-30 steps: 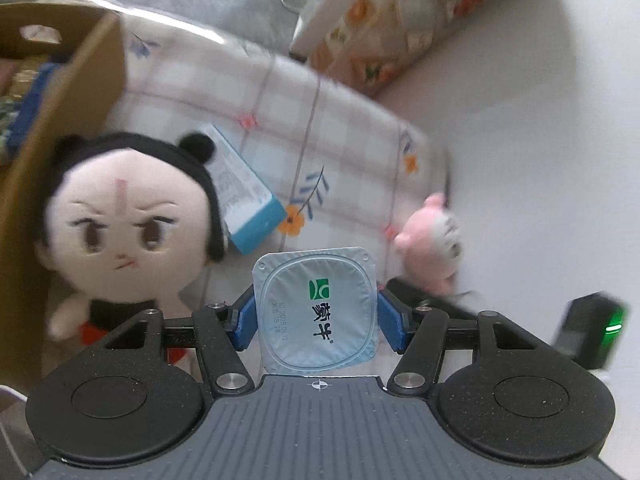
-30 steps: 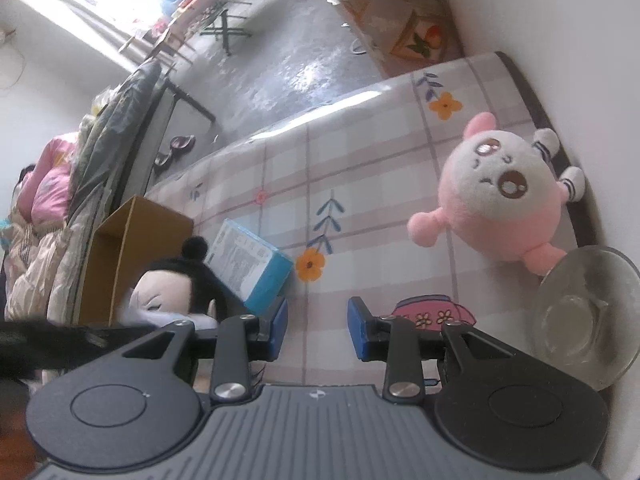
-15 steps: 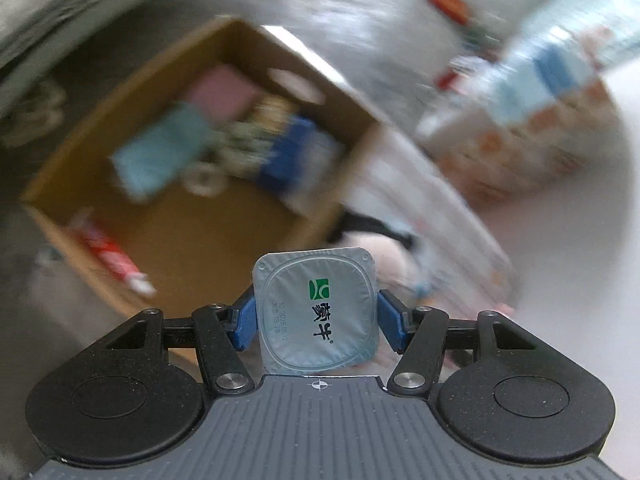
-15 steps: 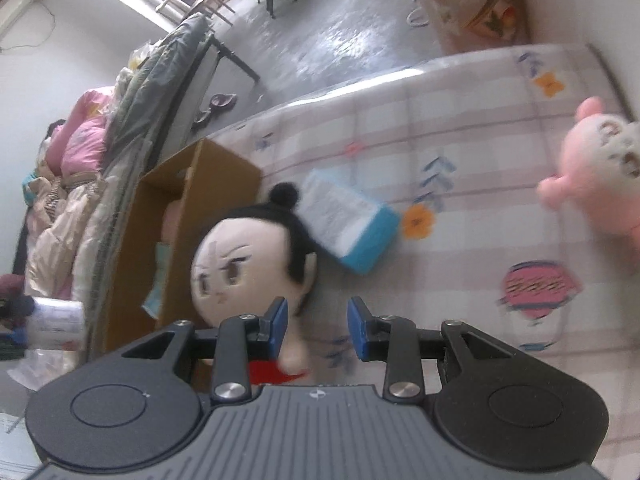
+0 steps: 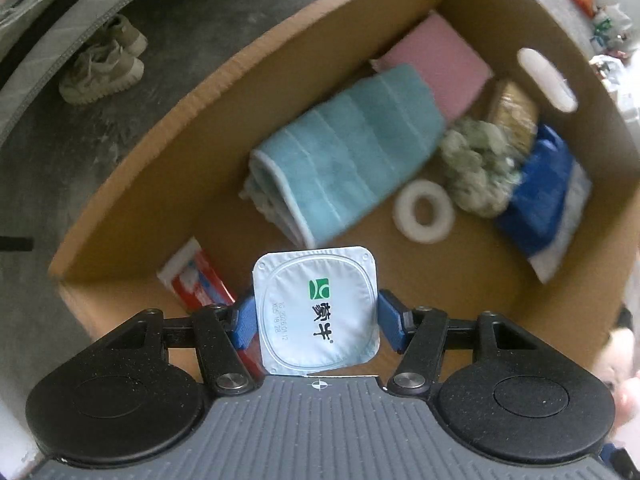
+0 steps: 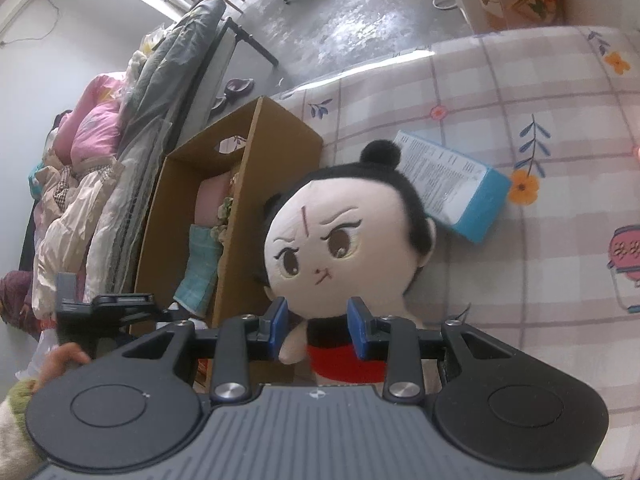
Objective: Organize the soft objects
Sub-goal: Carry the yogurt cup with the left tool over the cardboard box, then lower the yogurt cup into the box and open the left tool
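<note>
- Checked bedspread (image 6: 520,92) on the bed, cardboard box (image 5: 360,16) at its left edge.
- Box already holds a teal towel (image 5: 344,152) and more.
- Left claw (image 5: 316,316) clamps a yogurt cup (image 5: 316,312) right above the box.
- Right claw (image 6: 316,330), narrow and empty, straddles the plush doll (image 6: 340,240) on the bed; that's left, I'd say.

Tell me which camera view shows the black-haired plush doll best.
The right wrist view: the black-haired plush doll lies face-up on the checked cloth beside the cardboard box, its whole face and red outfit showing beyond the right gripper. The left wrist view catches only a blurred sliver of it at the right edge.
</note>
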Demonstrator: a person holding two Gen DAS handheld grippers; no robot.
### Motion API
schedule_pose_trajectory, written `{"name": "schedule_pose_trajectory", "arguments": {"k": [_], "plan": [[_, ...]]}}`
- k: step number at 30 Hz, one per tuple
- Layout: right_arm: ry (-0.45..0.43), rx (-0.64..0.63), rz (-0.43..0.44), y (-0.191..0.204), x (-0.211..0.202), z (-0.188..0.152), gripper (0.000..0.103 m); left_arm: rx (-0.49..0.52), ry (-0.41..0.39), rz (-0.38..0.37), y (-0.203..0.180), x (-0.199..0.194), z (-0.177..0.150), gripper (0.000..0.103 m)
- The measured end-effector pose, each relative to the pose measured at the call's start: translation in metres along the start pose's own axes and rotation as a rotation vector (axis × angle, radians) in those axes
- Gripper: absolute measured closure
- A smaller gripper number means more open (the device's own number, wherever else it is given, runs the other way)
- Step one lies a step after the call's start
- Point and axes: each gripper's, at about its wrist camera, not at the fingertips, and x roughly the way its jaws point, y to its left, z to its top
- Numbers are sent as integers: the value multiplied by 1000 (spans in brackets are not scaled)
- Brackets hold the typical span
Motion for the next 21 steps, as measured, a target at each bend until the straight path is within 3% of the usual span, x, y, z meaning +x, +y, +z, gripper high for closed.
{"name": "schedule_pose_trajectory", "arguments": {"k": [4,13,17,21], "plan": [[3,26,-9,4,12,-4,67,13,25,18,15,22,17,43],[3,37,-1,8,22,-9,67,47,-28,43,26,18,26,42],[3,30,-5,7,19,-7,67,52,-37,57,26,19,23,31],[-8,-1,-26,5,11,-3,67,35,-63,84,22,12,19,28]]}}
